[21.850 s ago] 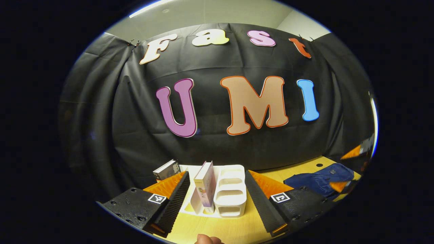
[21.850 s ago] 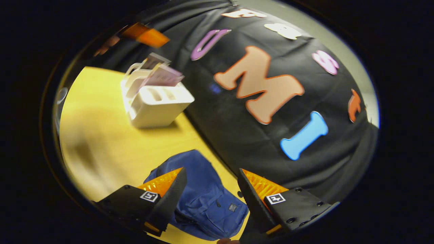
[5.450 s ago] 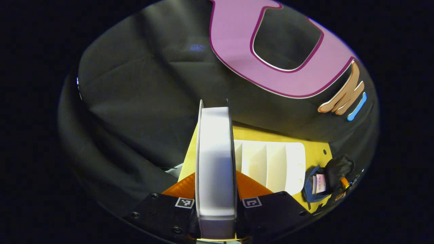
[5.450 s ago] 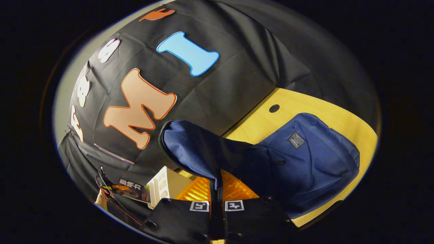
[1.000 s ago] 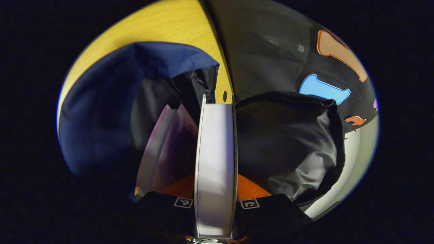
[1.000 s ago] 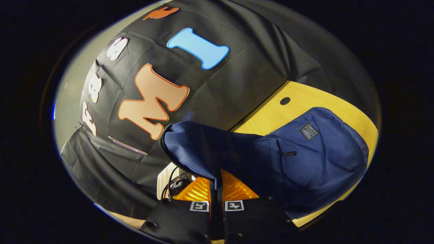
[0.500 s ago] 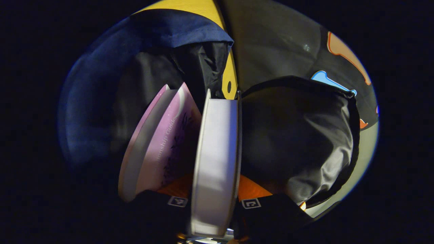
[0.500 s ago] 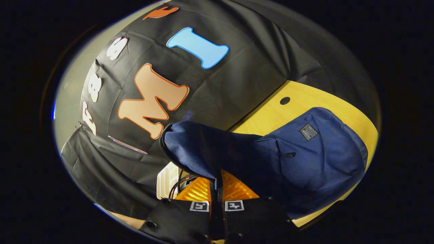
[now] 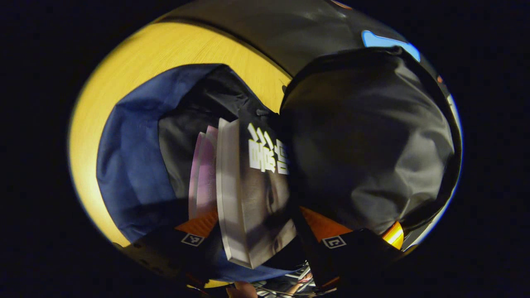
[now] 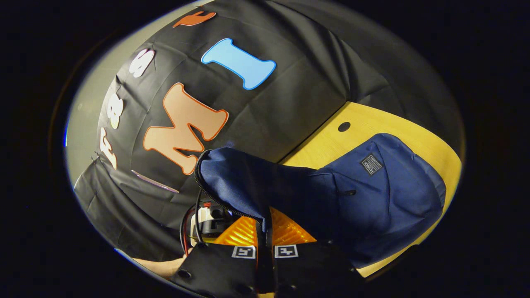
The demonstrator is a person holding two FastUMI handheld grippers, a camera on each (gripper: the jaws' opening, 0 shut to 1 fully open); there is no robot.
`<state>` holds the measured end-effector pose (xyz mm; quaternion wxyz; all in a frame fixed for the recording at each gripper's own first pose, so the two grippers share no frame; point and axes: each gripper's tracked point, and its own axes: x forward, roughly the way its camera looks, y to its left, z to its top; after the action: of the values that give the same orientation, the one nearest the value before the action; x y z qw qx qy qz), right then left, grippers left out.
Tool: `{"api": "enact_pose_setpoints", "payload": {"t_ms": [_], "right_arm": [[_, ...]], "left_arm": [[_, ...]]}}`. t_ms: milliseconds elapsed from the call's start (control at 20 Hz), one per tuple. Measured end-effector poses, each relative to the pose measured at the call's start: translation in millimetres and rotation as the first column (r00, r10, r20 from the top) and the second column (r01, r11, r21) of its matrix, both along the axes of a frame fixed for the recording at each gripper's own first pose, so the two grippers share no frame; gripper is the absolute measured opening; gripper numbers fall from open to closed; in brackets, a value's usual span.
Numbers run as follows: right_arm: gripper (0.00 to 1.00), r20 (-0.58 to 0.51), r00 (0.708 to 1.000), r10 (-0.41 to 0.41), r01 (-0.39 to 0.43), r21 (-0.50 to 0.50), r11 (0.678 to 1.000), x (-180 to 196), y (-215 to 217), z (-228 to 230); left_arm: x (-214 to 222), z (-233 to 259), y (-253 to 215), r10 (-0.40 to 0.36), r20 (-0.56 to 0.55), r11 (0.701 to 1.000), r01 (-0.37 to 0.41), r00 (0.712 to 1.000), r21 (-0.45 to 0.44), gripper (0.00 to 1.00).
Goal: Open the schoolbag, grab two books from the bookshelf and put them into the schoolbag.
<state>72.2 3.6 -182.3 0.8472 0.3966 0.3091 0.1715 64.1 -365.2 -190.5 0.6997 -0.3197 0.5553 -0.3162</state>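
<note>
The schoolbag (image 10: pixel 385 194) lies on the yellow worktop (image 10: pixel 331 145) beside the booth's black cloth wall, and I have my right tongs (image 10: pixel 265 231) pinched tight on the edge of its unzipped flap (image 10: pixel 236 178), lifting that flap up and back so the mouth gapes for my other hand. In the left gripper view the flap's dark lining (image 9: pixel 368 140) stands up on the right and the blue shell (image 9: pixel 132 165) spreads to the left, with the opening between them. The dark-covered book (image 9: pixel 261 194) stands on edge in that opening, its white page block facing me, leaning against the pink book (image 9: pixel 205 174) which already sits deeper in the bag. My left tongs (image 9: pixel 261 236) are spread on either side of the dark book; the fingers look parted from its covers, so I judge I am no longer squeezing it, though the left finger is partly hidden behind the book. I keep the flap raised because, let go, it would likely fall across the books. By my reckoning both books are now in the bag.
</note>
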Motion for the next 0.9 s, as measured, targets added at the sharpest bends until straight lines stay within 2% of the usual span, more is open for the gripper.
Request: {"api": "enact_pose_setpoints", "payload": {"t_ms": [50, 150, 250, 350, 450, 500, 600, 850, 900], "right_arm": [[0.03, 0.001, 1.000, 0.001, -0.001, -0.005, 1.000, -1, 0, 0], [0.03, -0.001, 1.000, -0.001, 0.001, -0.010, 1.000, -1, 0, -2], [0.03, -0.002, 1.000, -0.003, 0.003, -0.008, 1.000, -1, 1, -2], [0.03, 0.000, 1.000, -0.001, 0.001, -0.016, 1.000, -2, 2, -3], [0.03, 0.005, 1.000, -0.001, 0.001, -0.029, 1.000, -2, 2, -3], [0.03, 0.006, 1.000, 0.000, 0.000, -0.035, 0.999, -3, 3, -3], [0.03, 0.004, 1.000, 0.006, -0.006, -0.046, 0.999, -4, 7, -5], [0.03, 0.019, 0.999, 0.030, -0.027, -0.123, 0.992, -6, 14, -8], [0.03, 0.031, 0.999, 0.036, -0.031, -0.148, 0.988, -7, 17, -8]], "left_arm": [[-3, 0, 6, -0.013, 0.016, 0.999, 0.013, 1.000, 0.038, 0.92], [2, 8, 24, -0.035, 0.078, 0.993, 0.026, 0.996, 0.113, 0.93], [16, 27, 48, -0.035, 0.192, 0.984, 0.001, 0.981, 0.177, 0.93], [29, 35, 80, -0.058, 0.311, 0.965, -0.026, 0.949, 0.260, 0.93], [44, 47, 119, -0.091, 0.432, 0.927, -0.083, 0.897, 0.366, 0.93], [52, 58, 137, -0.095, 0.500, 0.907, -0.132, 0.861, 0.400, 0.93], [68, 92, 171, -0.069, 0.638, 0.873, -0.263, 0.767, 0.411, 0.92], [61, 189, 244, 0.053, 0.868, 0.819, -0.519, 0.493, 0.245, 0.91], [56, 201, 258, 0.062, 0.887, 0.801, -0.553, 0.457, 0.230, 0.91]]}}
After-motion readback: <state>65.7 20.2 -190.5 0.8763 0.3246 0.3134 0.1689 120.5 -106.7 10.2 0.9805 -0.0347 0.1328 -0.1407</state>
